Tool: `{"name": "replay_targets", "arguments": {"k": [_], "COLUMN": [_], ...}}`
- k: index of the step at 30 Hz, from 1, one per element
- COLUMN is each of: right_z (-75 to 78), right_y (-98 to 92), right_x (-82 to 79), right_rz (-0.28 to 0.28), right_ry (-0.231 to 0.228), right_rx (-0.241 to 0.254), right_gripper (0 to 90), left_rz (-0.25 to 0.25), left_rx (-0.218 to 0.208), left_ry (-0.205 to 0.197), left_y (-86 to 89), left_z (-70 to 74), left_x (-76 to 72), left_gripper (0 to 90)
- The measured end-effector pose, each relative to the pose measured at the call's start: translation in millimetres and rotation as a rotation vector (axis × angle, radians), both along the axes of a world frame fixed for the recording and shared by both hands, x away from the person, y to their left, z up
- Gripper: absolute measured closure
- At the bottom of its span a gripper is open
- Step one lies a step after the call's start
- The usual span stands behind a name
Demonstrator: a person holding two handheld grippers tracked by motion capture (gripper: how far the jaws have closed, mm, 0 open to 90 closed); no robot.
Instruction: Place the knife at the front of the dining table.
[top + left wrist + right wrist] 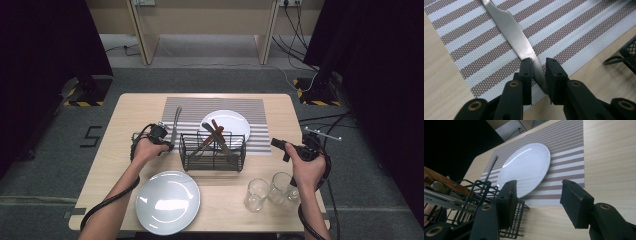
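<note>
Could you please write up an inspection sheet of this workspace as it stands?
Surface: wooden table with a striped placemat.
Job's things: knife lies flat on the placemat, left of the white plate.
Clutter: wire basket holding cutlery, a second plate near the front edge, two glasses.
Grippers: left gripper straddles the knife's blade, a gap showing beside it; right gripper open, holding nothing, beside the basket.
Cables: one trails from each gripper; more lie on the floor behind.
Surroundings: grey carpet, dark curtains at both sides.

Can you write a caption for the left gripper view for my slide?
Left gripper with its jaws slightly apart around a knife lying on the striped placemat.
</note>
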State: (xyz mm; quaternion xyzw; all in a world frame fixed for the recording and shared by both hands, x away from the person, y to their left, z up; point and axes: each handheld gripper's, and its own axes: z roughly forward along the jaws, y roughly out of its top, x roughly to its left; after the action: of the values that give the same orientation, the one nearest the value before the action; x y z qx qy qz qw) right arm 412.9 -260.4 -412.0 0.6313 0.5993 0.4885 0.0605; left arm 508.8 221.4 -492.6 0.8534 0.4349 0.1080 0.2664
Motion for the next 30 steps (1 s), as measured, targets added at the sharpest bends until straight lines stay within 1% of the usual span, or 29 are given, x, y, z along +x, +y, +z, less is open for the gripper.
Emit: {"name": "replay_targets", "arguments": {"k": [4,9,12,14,15,19,22,26,30], "right_z": [0.0,0.3,1.3,1.8,2.2,3.9,5.4,7.9,9.6], "right_y": [1.0,2.1,2.7,3.1,3.4,5.2,7.4,12.5,17.8], "right_x": [0.0,-0.1,-0.4,-0.7,-0.7,-1.1,-1.2,-1.7,-1.2], "right_rz": [0.001,0.002,0.005,0.004,0.005,0.013,0.023,0.035,0.047], "right_ry": [0.002,-0.001,-0.003,-0.005,-0.005,-0.014,-0.026,-0.046,-0.067], "right_rx": [0.0,-0.01,-0.011,-0.015,-0.014,-0.025,-0.041,-0.061,-0.084], "right_gripper": [46.6,46.6,46.6,46.6,46.6,46.6,46.4,46.4,46.5], "left_rz": [-0.005,-0.003,-0.01,-0.013,-0.016,-0.01,0.006,0.017,0.024], "left_rx": [0.005,-0.012,-0.015,-0.016,-0.01,-0.03,-0.041,-0.071,-0.08], "left_ry": [-0.005,-0.015,-0.04,-0.063,-0.075,-0.118,-0.135,-0.143,-0.168], "left_y": [-0.4,0.3,-0.4,-0.4,0.4,5.3,9.2,14.1,18.6], "left_z": [-0.1,-0.7,-1.2,-0.7,0.1,5.3,9.4,13.8,17.5], "left_x": [-0.2,-1.5,-4.5,-7.1,-8.3,-13.5,-18.4,-28.3,-38.5], "left_gripper": [73.6,70.5,65.1,60.1,57.2,48.0,40.6,31.6,28.0]}}
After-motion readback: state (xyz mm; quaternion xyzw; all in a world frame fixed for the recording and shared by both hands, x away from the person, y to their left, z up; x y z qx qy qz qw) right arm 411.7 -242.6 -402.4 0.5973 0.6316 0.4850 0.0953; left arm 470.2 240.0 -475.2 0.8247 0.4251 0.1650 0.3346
